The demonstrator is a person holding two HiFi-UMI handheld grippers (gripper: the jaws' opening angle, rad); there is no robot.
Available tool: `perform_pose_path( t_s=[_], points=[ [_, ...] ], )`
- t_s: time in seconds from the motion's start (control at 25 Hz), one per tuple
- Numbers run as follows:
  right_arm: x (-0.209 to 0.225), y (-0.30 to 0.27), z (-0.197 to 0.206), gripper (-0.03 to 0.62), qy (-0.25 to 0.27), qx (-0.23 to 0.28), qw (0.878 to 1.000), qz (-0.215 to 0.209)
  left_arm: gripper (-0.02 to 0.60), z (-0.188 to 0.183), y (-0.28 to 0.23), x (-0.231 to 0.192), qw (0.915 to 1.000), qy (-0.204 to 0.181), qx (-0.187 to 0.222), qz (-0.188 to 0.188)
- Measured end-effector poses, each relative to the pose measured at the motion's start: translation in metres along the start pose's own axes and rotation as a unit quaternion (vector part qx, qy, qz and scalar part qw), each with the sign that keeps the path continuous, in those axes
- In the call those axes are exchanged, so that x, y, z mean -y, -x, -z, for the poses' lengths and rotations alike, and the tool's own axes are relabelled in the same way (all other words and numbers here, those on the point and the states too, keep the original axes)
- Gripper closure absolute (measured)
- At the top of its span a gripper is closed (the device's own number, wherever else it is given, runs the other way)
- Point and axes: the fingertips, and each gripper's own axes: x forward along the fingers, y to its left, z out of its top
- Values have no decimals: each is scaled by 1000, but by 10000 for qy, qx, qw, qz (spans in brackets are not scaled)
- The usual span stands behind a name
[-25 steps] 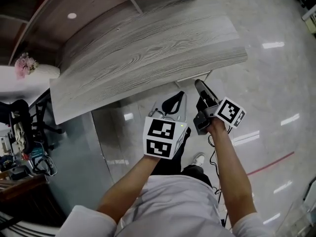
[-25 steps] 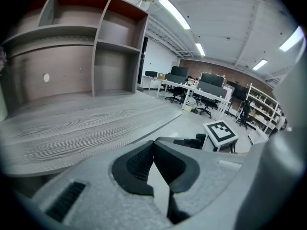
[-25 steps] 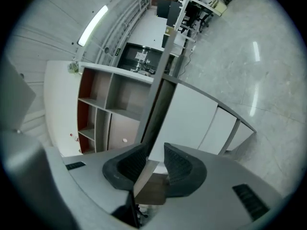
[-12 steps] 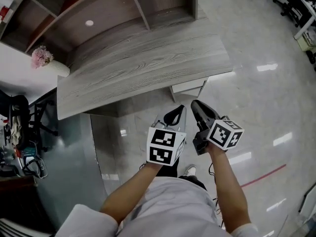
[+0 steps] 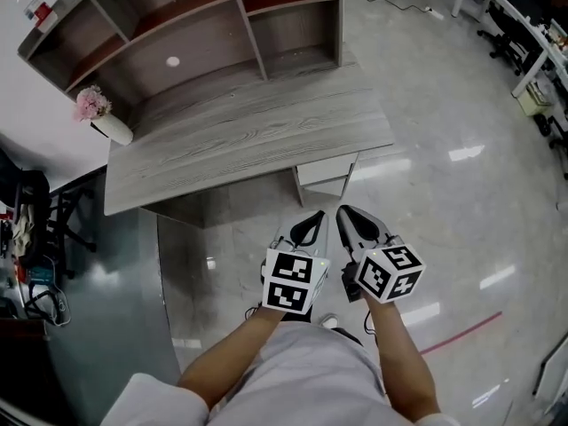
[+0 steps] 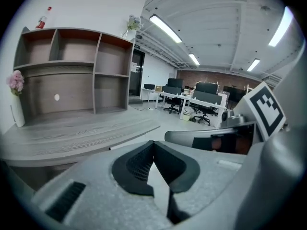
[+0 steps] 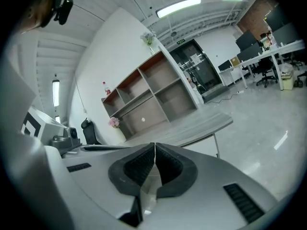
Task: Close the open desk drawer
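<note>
Drawer (image 5: pixel 324 170): its pale front is showing under the bench (image 5: pixel 248 140), at the right end of the near edge. I cannot tell whether it is fully in.

Left tool (image 5: pixel 312 223): it is hanging in front of the bench's near edge, apart from it. Jaw tips are meeting and gripping nothing.

Right tool (image 5: pixel 348 216): it is sitting just beside the left tool, also short of the bench edge. Its jaws have just been closing and are now together, with nothing between them.

Clearance: the glossy floor (image 5: pixel 435 193) is lying open to the right of the bench and in front of it. A shelf unit (image 5: pixel 204 25) is standing along the bench's far edge, and a flower vase (image 5: pixel 105 118) is standing at its far left corner. Dark clutter (image 5: pixel 35 238) is crowding the bench's left side.
</note>
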Motion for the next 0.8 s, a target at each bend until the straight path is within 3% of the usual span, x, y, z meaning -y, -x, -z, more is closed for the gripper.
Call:
perform_pose_path(
  t_s=[0.28, 0.8],
  points=[
    [-21, 36, -8, 592, 696, 30, 9975, 98, 578, -5, 23, 25, 9998, -8, 173, 88],
    [-40, 53, -11, 592, 1072, 18, 9941, 187, 578, -12, 43, 37, 9992, -127, 361, 65]
  ],
)
